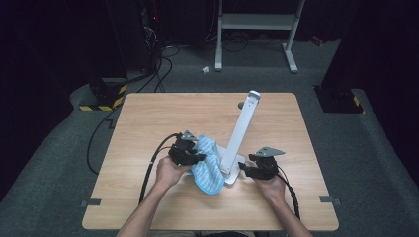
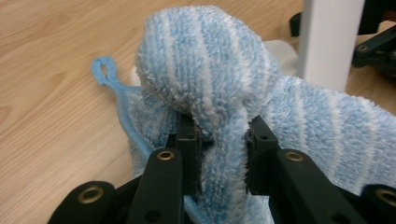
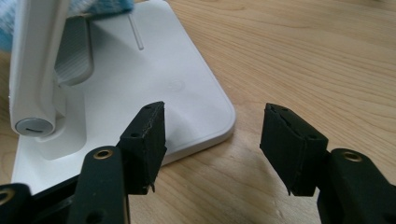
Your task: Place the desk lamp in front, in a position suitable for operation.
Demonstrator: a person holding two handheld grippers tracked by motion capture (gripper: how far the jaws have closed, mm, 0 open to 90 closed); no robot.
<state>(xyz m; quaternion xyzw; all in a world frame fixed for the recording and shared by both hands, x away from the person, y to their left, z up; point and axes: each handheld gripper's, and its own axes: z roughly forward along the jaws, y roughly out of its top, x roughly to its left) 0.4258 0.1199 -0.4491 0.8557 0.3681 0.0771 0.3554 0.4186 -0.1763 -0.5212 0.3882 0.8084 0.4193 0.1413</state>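
Note:
A fluffy cloth (image 1: 207, 165) with light blue and white stripes lies bunched on the wooden table against the base of a white desk lamp (image 1: 242, 131). My left gripper (image 1: 197, 157) is shut on a fold of the cloth (image 2: 210, 70), which bulges above the jaws, and a thin blue hanging loop (image 2: 106, 70) trails on the wood. My right gripper (image 3: 212, 135) stands open at the corner of the lamp's flat white base (image 3: 159, 79), with only bare wood between its fingers. The lamp's arm (image 3: 32, 60) rises from a hinge on the left.
The wooden table (image 1: 163, 113) has bare room at the back and on both sides. The lamp's arm leans up and back over the table's middle. Behind the table, on the grey floor, are a white metal frame (image 1: 257, 22) and black cables (image 1: 158, 74).

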